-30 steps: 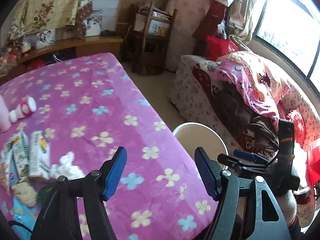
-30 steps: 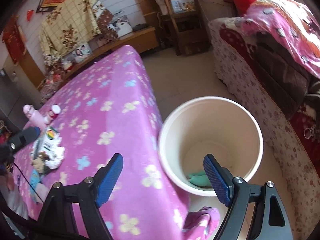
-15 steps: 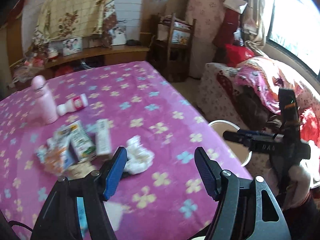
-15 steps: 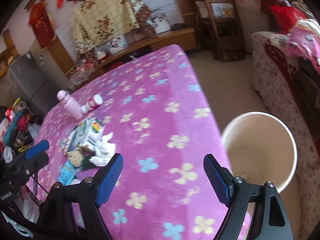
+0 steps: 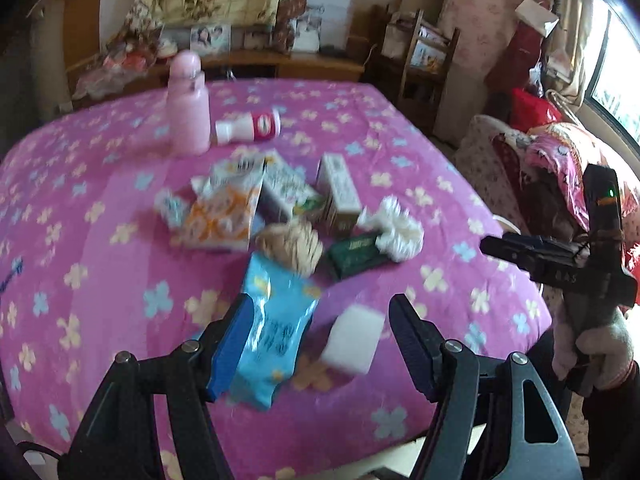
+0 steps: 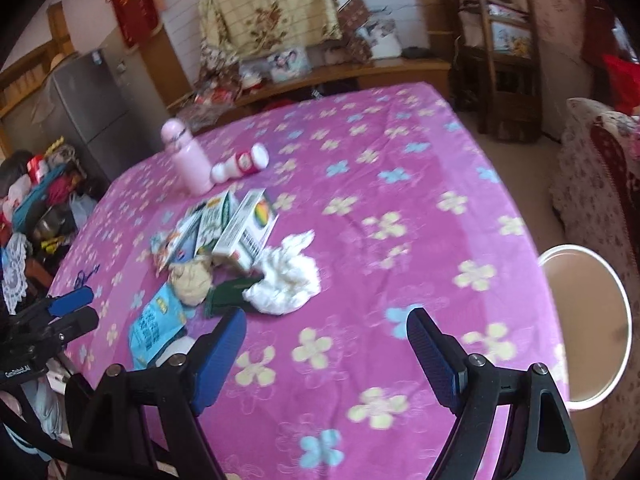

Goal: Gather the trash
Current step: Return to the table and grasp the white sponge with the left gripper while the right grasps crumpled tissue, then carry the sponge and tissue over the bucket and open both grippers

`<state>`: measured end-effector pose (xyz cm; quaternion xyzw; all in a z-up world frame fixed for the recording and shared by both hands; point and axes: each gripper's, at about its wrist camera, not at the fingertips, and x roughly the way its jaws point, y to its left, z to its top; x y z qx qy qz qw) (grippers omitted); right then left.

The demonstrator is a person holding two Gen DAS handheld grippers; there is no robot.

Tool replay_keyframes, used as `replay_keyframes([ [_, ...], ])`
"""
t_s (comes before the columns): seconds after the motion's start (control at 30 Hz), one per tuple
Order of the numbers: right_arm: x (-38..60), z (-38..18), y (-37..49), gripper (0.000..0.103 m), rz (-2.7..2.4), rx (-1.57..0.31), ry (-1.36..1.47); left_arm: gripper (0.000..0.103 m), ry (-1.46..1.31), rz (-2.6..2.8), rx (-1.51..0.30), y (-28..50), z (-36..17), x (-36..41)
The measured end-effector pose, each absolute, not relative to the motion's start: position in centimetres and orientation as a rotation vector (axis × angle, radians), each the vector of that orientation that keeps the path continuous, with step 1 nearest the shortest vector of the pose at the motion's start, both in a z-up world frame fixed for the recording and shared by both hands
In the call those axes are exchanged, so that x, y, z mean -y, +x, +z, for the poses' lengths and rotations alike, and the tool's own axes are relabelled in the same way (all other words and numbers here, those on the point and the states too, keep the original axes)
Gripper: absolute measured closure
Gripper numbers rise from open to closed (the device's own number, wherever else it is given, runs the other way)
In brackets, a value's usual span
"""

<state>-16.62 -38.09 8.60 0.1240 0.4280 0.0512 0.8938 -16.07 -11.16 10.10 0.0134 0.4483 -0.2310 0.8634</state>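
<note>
Several pieces of trash sit bunched ahead of my left gripper (image 5: 318, 344), which I have spread wide and empty. Farthest to its left is an orange-and-white wrapper (image 5: 220, 216). Closer in, a blue snack packet (image 5: 272, 336) lies right against the left finger, its long axis running away from me toward the heap, so I judge the jaws are lined up to close across its narrow width. Just to the right of it, between the fingers, is a white block (image 5: 350, 338). Beyond them lie a tan crumpled wad (image 5: 290, 246), a dark green pack (image 5: 354, 254) angled up to the right, a small carton (image 5: 340, 192) pointing away, and a white tissue ball (image 5: 394, 230).

My right gripper (image 6: 326, 354) is also open with nothing in it, hovering over bare pink desk (image 6: 400, 184) with the heap ahead and to its left. The trash bin (image 6: 624, 320) stands off the desk edge to its right, mouth upward, handy for drops. A pink bottle (image 6: 188, 160) stands upright at the back; a small red-and-white bottle (image 6: 242, 164) lies on its side beside it.
</note>
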Motion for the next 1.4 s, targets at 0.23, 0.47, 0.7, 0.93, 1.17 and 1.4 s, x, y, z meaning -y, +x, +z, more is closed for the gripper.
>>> replay_keyframes([
  [0.23,35.6,6.3,-14.3,0.018,0.126,-0.932,0.189,0.032,0.076,-0.583,-1.036,-16.9,6.3,14.0],
  [0.47,34.7,4.4,-10.9,0.018,0.129,-0.957,0.147,0.032,0.147,-0.580,-1.058,-15.7,3.9,16.6],
  [0.7,33.3,2.6,-7.3,0.028,0.157,-0.985,0.105,0.044,0.180,-0.583,-1.081,-15.0,2.6,17.3],
  [0.93,34.2,2.1,-7.0,0.079,0.194,-1.005,0.172,0.063,0.165,-0.579,-1.084,-14.8,3.1,16.9],
  [1.17,37.4,5.4,-10.9,0.080,0.167,-0.924,0.219,0.063,0.156,-0.610,-1.005,-15.5,6.8,18.3],
  [1.4,41.4,8.1,-15.2,0.080,0.107,-0.876,0.229,0.063,0.177,-0.638,-0.967,-15.5,8.8,22.9],
])
